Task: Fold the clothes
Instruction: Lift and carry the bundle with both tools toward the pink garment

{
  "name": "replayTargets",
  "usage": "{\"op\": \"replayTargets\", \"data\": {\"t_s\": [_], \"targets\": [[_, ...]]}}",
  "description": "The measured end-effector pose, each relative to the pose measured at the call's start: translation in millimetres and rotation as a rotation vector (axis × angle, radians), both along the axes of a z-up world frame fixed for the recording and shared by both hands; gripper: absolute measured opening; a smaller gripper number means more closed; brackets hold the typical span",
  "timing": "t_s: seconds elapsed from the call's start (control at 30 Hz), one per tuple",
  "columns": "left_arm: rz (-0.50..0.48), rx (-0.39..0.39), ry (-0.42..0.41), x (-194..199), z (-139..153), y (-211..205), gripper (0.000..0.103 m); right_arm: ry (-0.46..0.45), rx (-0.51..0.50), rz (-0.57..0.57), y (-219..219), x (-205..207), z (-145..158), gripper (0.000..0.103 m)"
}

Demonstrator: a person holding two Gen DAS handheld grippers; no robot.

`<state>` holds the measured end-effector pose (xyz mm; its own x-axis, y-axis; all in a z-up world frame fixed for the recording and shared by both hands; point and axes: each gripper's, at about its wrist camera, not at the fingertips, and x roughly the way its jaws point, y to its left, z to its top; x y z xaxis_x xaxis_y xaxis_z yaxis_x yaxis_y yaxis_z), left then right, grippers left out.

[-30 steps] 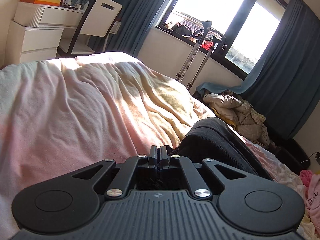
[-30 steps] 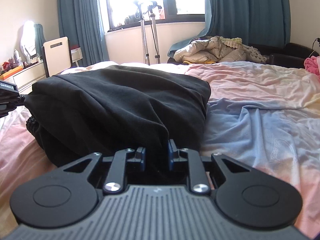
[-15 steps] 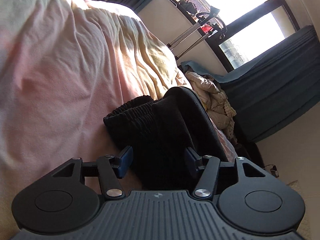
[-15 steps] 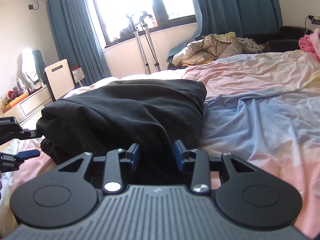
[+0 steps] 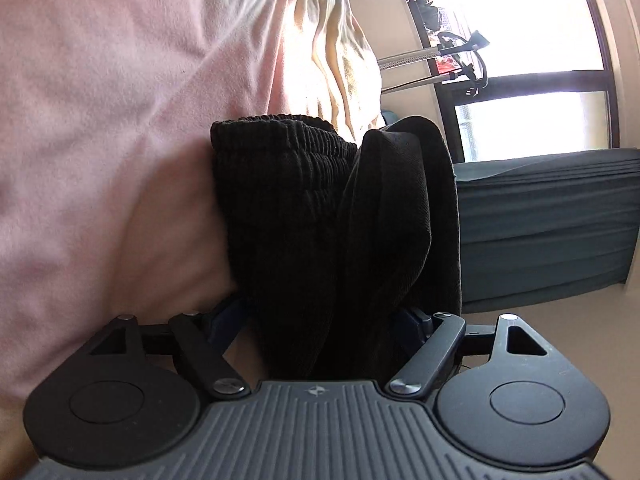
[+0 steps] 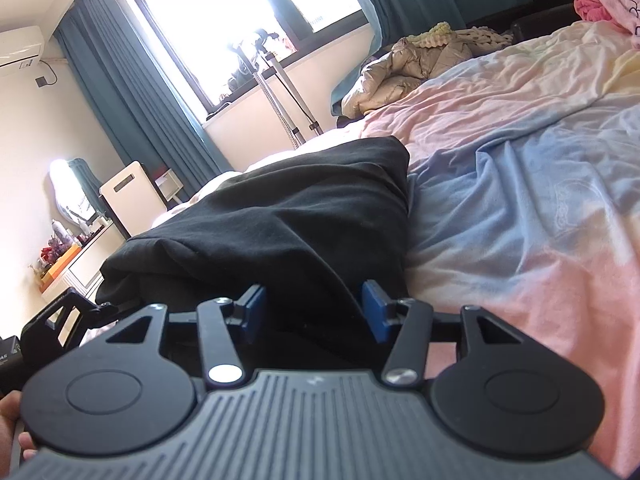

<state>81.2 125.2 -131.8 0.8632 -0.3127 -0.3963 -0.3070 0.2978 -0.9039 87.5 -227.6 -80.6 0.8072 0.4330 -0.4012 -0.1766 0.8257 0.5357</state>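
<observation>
Left gripper (image 5: 320,316): jaws spread wide, just been opening; folded black garment (image 5: 332,220) stands between them, contact with the pads not discernible. Garment: lies folded on the pink bedspread (image 5: 100,120), ribbed waistband toward the left end. Right gripper (image 6: 314,312): jaws partly apart, just been opening, blue pads (image 6: 374,310) clear of the cloth between them.
</observation>
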Motion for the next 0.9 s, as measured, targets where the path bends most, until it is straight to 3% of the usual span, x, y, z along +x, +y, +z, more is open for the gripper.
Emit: {"op": "replayTargets", "data": {"t_s": [0.27,0.37,0.47,0.57,0.67,0.77,0.83,0.9], "targets": [[0.043,-0.011,-0.014,25,-3,2,0.087,0.009,0.056,-0.018,-5,1,-3,0.057],[0.034,-0.004,-0.03,32,1,5,0.087,-0.012,0.128,-0.035,-15,-3,4,0.058],[0.008,-0.004,-0.045,31,3,6,0.083,-0.049,0.286,-0.059,-34,-15,20,0.058],[-0.014,-0.03,-0.093,29,7,8,0.081,-0.071,0.347,-0.101,-49,-13,26,0.062],[-0.044,-0.054,-0.163,29,14,7,0.08,0.018,0.345,-0.153,-55,15,7,0.065],[-0.056,-0.038,-0.179,33,14,4,0.081,0.137,0.343,-0.176,-58,49,-20,0.066],[-0.057,-0.014,-0.13,39,7,2,0.081,0.179,0.369,-0.109,-56,68,-32,0.067],[-0.076,0.02,-0.088,49,-1,-1,0.081,0.184,0.418,-0.044,-52,81,-40,0.08]]}}
